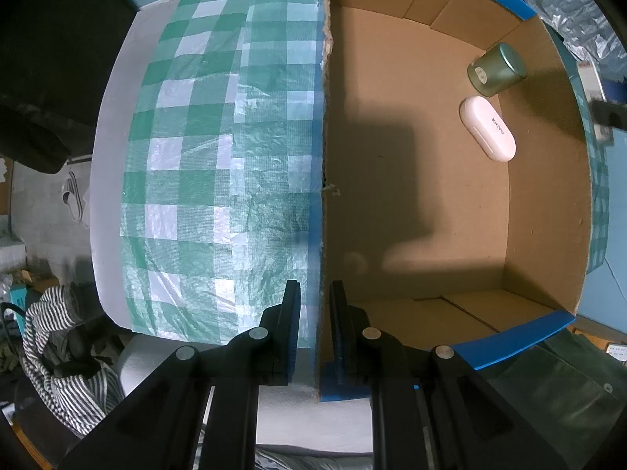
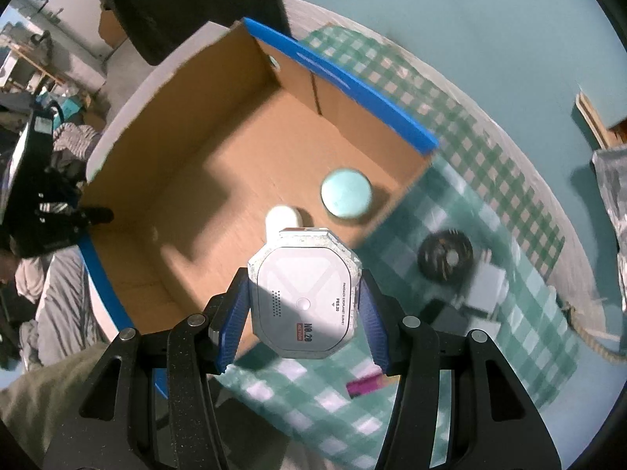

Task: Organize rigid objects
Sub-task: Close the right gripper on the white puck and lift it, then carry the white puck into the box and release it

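Right fingers [image 2: 305, 305] grasp the white case [image 2: 303, 293], hiding the pill-shaped case [image 2: 283, 217]; left fingers [image 1: 315, 329] pinch the box wall [image 1: 323, 196].

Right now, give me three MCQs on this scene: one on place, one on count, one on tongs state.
1. Where is the white case?
A. on the cloth
B. in the cardboard box
C. in the left tongs

2. How many items lie in the box?
A. two
B. four
C. none

3. The right tongs are:
A. empty
B. shut on the box wall
C. shut on a white gadget

Key: 1 B, it lies on the box floor beside the green jar; 2 A, jar and case only; 3 C, both pads press its sides.
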`<action>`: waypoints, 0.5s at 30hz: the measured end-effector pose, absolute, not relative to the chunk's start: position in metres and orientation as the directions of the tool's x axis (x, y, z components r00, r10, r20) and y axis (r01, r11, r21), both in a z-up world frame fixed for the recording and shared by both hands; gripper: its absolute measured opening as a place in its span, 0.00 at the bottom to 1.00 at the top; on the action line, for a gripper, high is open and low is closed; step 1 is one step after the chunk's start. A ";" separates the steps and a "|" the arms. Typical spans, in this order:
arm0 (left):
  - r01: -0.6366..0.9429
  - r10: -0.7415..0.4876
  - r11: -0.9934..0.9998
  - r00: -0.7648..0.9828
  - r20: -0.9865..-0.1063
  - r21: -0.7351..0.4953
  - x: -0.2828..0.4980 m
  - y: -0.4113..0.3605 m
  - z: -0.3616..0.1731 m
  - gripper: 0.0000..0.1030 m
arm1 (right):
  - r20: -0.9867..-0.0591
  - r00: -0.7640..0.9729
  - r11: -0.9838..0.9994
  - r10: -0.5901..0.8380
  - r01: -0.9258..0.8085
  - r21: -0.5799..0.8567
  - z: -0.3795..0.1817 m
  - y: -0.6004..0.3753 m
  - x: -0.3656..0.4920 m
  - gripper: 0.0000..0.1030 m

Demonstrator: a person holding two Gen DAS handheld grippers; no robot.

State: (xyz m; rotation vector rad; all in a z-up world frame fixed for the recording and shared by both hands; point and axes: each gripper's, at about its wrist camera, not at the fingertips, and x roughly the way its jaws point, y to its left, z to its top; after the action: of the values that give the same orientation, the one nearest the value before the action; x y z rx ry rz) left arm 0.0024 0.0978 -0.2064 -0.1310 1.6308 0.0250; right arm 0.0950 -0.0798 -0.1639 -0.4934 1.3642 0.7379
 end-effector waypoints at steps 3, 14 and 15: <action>-0.099 -0.073 0.993 -0.060 -0.996 -0.067 0.003 0.098 -0.207 0.14 | -0.981 0.039 0.674 0.190 -0.732 0.101 -0.163 -0.066 0.100 0.52; -0.104 -0.086 0.991 -0.057 -0.995 -0.080 0.004 0.099 -0.205 0.14 | -0.991 -0.002 0.665 0.134 -0.741 0.091 -0.194 -0.024 0.122 0.52; -0.105 -0.087 0.991 -0.058 -0.995 -0.081 0.004 0.099 -0.206 0.14 | -0.992 -0.005 0.667 0.129 -0.739 0.090 -0.198 -0.022 0.124 0.52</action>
State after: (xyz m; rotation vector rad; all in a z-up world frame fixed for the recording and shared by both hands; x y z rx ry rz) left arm 0.0043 0.0991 -0.2055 -0.1477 1.6303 0.0143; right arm 0.1240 -0.0224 -0.1978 -0.5489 1.4204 0.7412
